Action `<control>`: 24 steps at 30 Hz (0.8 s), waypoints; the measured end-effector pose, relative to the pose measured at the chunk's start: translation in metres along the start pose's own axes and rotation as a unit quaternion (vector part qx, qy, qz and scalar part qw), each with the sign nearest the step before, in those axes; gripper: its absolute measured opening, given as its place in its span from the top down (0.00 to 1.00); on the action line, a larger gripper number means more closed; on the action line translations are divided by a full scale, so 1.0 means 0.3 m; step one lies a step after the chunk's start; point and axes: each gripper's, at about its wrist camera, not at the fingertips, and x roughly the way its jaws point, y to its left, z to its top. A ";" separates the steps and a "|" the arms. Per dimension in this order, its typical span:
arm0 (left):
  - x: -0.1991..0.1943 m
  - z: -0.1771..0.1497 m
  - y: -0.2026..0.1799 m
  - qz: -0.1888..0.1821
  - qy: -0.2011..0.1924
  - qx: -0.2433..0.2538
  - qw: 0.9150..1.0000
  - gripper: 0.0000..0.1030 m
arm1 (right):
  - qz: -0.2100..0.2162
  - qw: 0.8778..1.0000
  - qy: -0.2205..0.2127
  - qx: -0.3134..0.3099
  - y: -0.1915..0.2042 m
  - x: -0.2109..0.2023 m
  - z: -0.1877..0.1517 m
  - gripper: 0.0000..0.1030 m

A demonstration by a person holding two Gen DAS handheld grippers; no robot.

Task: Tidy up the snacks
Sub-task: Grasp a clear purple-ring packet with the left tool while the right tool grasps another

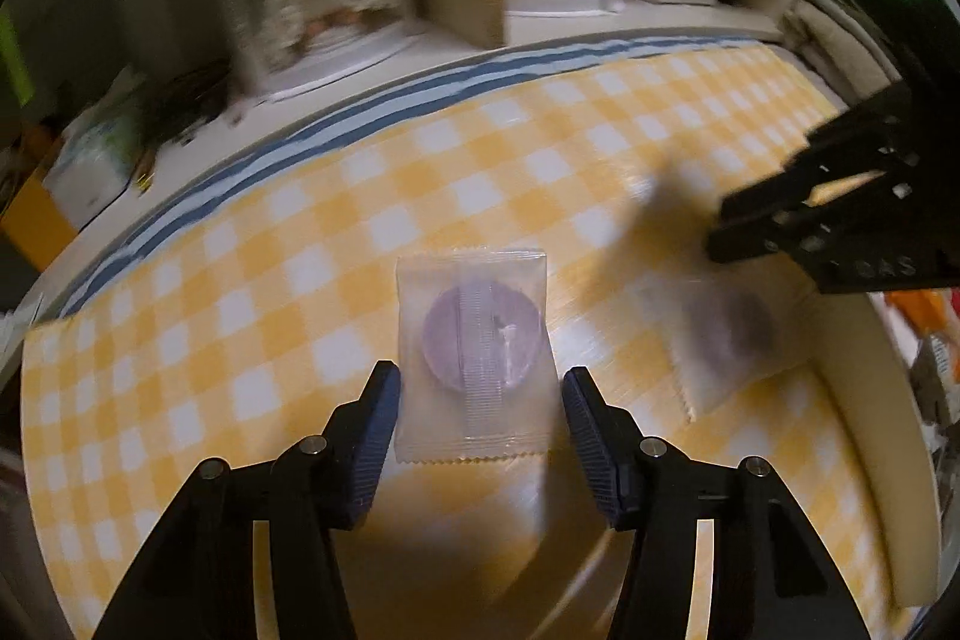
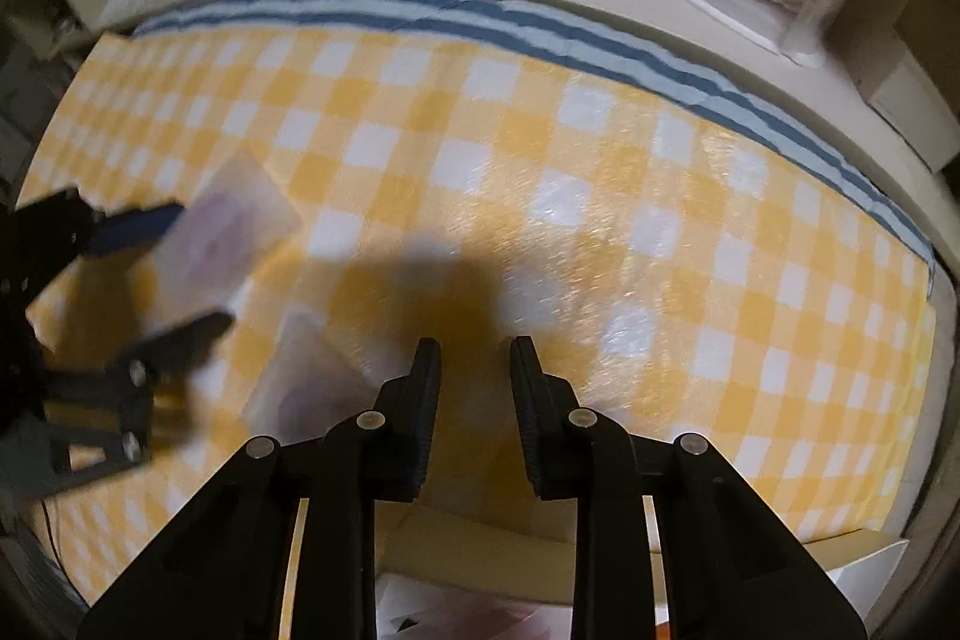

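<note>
Two clear snack packets on the checked cloth (image 1: 240, 280), each with one purple disc inside. Packet one (image 1: 474, 352) lies flat between the fingers of your left gripper (image 1: 477, 418); jaws apart, pads just beside its side edges, no squeeze visible. Packet two (image 1: 726, 340) lies nearby to its right, blurred, close below your right gripper (image 2: 471, 382). Right jaws narrow but not together, nothing between them; only cloth below. Two boxed dolls on the shelf behind.

Both wrist views look steeply down, close over the checked cloth (image 1: 240, 280); each catches the other gripper at its frame edge, shelf along the top.
</note>
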 end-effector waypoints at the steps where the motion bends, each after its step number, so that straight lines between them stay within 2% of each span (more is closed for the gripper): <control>1: -0.013 -0.023 0.022 0.002 0.001 -0.008 1.000 0.47 | 0.001 1.000 0.005 -0.006 0.013 0.001 -0.002 0.79; 7: -0.123 -0.147 0.062 0.006 0.014 -0.021 1.000 0.47 | 0.001 0.996 0.039 -0.079 0.159 -0.011 -0.052 0.80; 10: -0.184 -0.216 0.066 0.002 0.023 -0.025 0.999 0.47 | 0.015 0.993 0.055 -0.104 0.220 -0.016 -0.089 0.80; 13: -0.251 -0.269 0.060 -0.008 0.030 -0.024 0.999 0.47 | 0.015 0.987 0.070 -0.147 0.288 -0.029 -0.155 0.80; 18: -0.338 -0.352 0.047 -0.031 0.036 -0.019 0.999 0.46 | 0.035 0.978 0.084 -0.187 0.326 -0.069 -0.255 0.78; 20: -0.363 -0.377 0.050 -0.044 0.037 -0.028 0.998 0.46 | 0.060 0.979 0.069 -0.184 0.311 -0.101 -0.277 0.70; 22: -0.391 -0.403 0.062 -0.056 0.035 -0.043 0.997 0.43 | 0.089 0.981 0.047 -0.168 0.288 -0.135 -0.301 0.51; 24: -0.403 -0.408 0.075 -0.073 0.036 -0.062 0.995 0.33 | 0.113 0.980 0.034 -0.161 0.277 -0.155 -0.322 0.45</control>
